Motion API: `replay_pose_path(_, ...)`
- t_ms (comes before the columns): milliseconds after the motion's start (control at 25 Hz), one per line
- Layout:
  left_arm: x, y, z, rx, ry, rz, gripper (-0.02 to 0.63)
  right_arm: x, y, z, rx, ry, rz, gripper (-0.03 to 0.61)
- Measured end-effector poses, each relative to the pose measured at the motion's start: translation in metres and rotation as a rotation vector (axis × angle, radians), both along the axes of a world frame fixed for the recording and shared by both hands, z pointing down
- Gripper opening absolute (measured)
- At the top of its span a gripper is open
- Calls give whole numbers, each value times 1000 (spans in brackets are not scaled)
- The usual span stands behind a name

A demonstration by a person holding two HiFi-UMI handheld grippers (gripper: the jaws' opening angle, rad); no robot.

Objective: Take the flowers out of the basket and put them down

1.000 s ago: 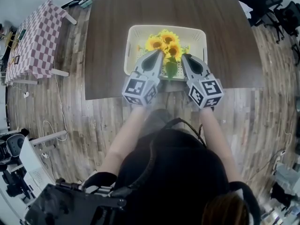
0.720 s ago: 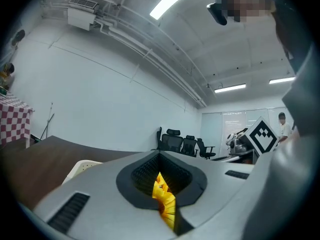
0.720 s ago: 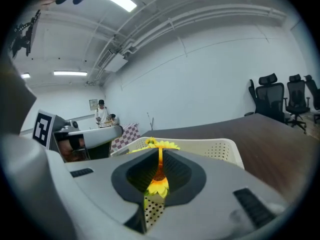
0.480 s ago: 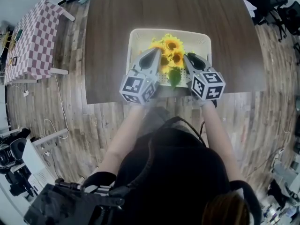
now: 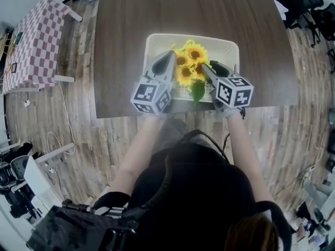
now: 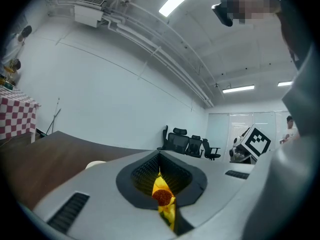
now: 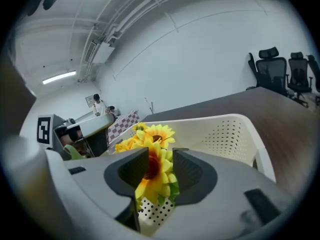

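Observation:
A bunch of yellow sunflowers (image 5: 191, 61) stands over the cream perforated basket (image 5: 157, 40) on the dark wooden table (image 5: 125, 25). My left gripper (image 5: 168, 55) is at the bunch's left side, shut on a sunflower (image 6: 162, 198) whose petals and brown centre show between its jaws (image 6: 161, 184). My right gripper (image 5: 212, 67) is at the bunch's right side, over the basket (image 7: 225, 134). Its jaws (image 7: 160, 164) have just been opening and stand apart, with a sunflower head (image 7: 155, 173) loose between them.
A red-checked table (image 5: 36, 41) stands to the left on the wood floor. Black office chairs (image 5: 301, 7) are at the far right corner of the table. Cables and equipment lie on the floor at lower left (image 5: 31, 187).
The right gripper's jaws have opened and it has sunk towards the basket. Both grippers and the bunch have shifted a little farther over the basket.

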State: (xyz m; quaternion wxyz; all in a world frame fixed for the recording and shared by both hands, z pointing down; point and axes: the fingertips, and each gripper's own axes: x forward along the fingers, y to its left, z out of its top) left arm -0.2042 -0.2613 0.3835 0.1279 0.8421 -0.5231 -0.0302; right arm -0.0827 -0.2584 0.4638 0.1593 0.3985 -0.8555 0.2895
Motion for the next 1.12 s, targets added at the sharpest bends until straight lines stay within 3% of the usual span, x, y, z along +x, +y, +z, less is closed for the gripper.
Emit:
replay_pose_path(320,-14,-10,4,-36,20,-19,60,-13,-3,2,-45,-56,-39,124)
replay_pose_path(600,-20,-16,10,-73,22,-17,92,-16,-7,3,-36,-38,-19,20)
replay_pose_path(1120,-15,-24,28,-151,-10,13,94,4,-20,1,4,-39,103,9)
